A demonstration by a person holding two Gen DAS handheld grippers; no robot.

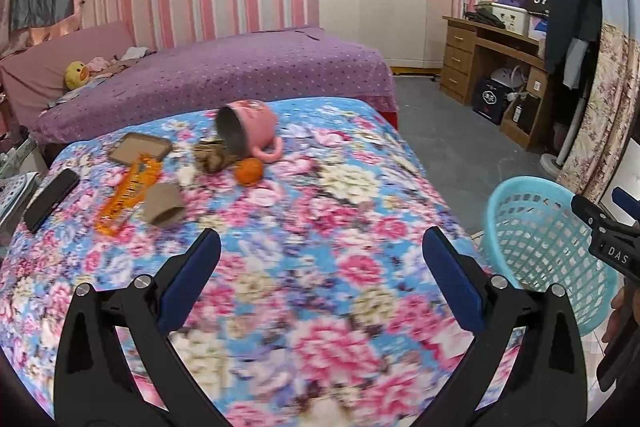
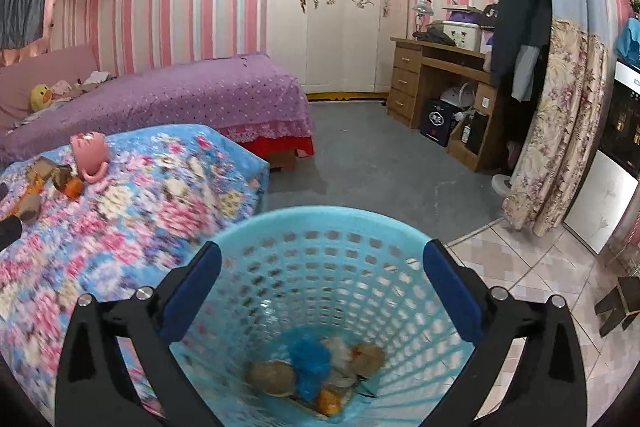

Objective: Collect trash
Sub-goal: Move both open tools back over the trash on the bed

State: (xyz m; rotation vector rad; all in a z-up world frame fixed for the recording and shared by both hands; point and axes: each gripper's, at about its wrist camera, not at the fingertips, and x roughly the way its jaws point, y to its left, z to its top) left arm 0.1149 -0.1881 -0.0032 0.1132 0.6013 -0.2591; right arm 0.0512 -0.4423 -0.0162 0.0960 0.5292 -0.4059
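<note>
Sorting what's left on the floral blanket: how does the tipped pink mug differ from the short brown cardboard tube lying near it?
The tipped pink mug is glossy pink with a handle; the short brown cardboard tube is plain matte brown with none. The mug looks larger than the tube. The mug lies farther back beside the small orange fruit; the tube lies nearer, against the orange wrapper. Both lie on their sides on the floral blanket.

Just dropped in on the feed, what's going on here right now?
A person is clearing trash off the flowered bedspread with two handheld grippers. The right gripper hangs over the light blue plastic mesh basket, jaws open and empty; crumpled scraps already lie at its bottom. The left gripper, also open and empty, faces the bed, where an orange wrapper, a cardboard tube and an orange fruit lie near a tipped pink mug.
</note>
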